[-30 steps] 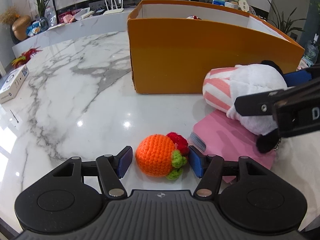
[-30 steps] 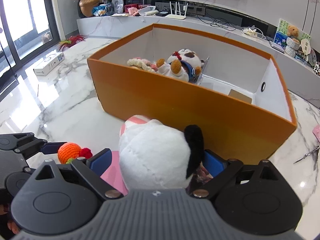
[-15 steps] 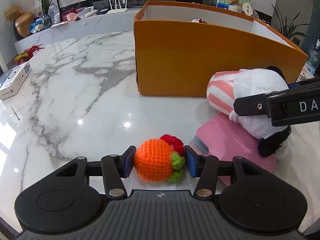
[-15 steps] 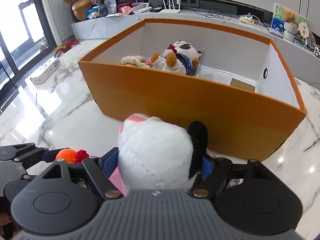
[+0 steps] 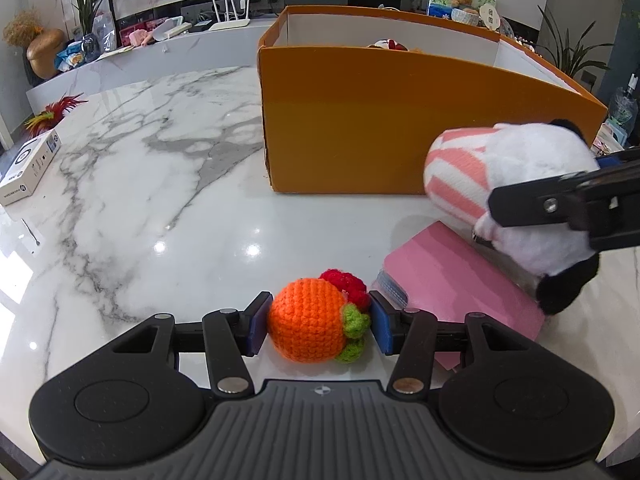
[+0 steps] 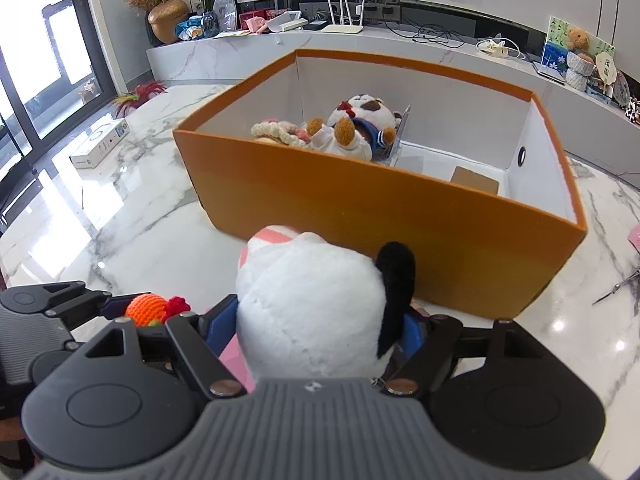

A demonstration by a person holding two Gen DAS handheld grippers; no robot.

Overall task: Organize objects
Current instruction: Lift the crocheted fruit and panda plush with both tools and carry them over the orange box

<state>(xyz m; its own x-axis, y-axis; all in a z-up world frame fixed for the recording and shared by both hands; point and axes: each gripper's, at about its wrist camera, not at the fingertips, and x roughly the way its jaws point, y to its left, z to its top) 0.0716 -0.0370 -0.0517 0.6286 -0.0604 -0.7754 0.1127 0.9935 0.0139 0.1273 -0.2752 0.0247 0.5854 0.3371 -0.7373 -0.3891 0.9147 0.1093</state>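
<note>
Left tool (image 5: 318,322): blue pads pinching a crocheted orange toy (image 5: 310,324) with green leaves and a red knit lump at its 1 o'clock, low over the marble surface (image 5: 132,200). Right tool (image 6: 320,330): clamped on a white plush (image 6: 310,308) with black ear and pink-striped body, held above a pink notebook (image 5: 460,280). Orange box (image 6: 360,200) at 12 o'clock of both tools, open-topped, holding a bear plush (image 6: 354,128). White carton (image 5: 28,172) at 9 o'clock. Scissors (image 6: 618,286) at 3 o'clock.
</note>
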